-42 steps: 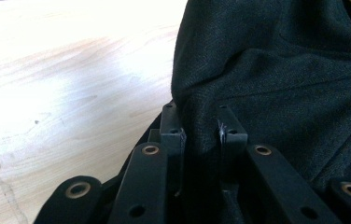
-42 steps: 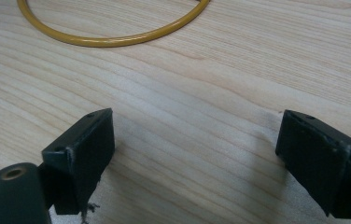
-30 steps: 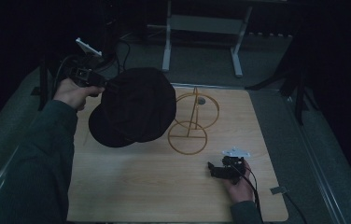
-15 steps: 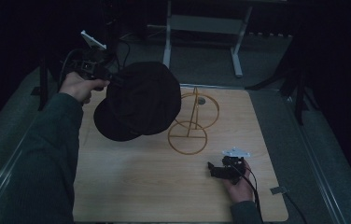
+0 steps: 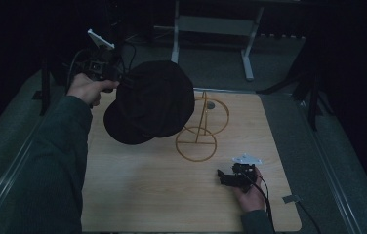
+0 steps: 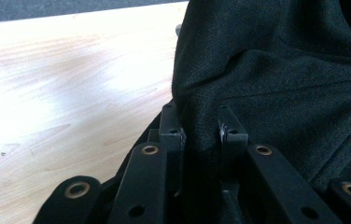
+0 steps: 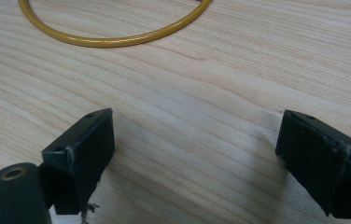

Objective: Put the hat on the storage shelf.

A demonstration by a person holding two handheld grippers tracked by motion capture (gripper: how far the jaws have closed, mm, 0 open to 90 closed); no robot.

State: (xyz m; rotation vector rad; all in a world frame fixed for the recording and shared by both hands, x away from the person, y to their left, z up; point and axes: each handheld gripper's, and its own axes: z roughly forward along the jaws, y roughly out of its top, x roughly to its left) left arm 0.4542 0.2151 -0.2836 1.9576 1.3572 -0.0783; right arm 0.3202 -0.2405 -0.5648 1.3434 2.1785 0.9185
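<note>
Hat: I hold a big black hat (image 5: pixel 150 102) up in the air, over the far left part of the wooden surface (image 5: pixel 137 190). It hangs tilted, and its low edge is over the wood.
Left tongs: my left tongs (image 6: pixel 200 133) are pinched tight on a fold of the hat's cloth. In the high view they (image 5: pixel 115 73) sit just past my left hand (image 5: pixel 88 87).
Stand: a yellow wire stand (image 5: pixel 198 129) with two rings sits on the surface, partly hidden behind the hat. I think the hat goes on it, but no one told me so.
How to do it well: I would keep the pinch firm, move slowly, and bring the hat's middle right over the stand's top before I lower it.
In the way: the hat hides the stand's top from me, so I could bump it and knock it over.
Right tongs: my right tongs (image 7: pixel 197 158) are wide apart, holding nothing, low over the near right wood.
Around: a table frame stands on the floor behind.
</note>
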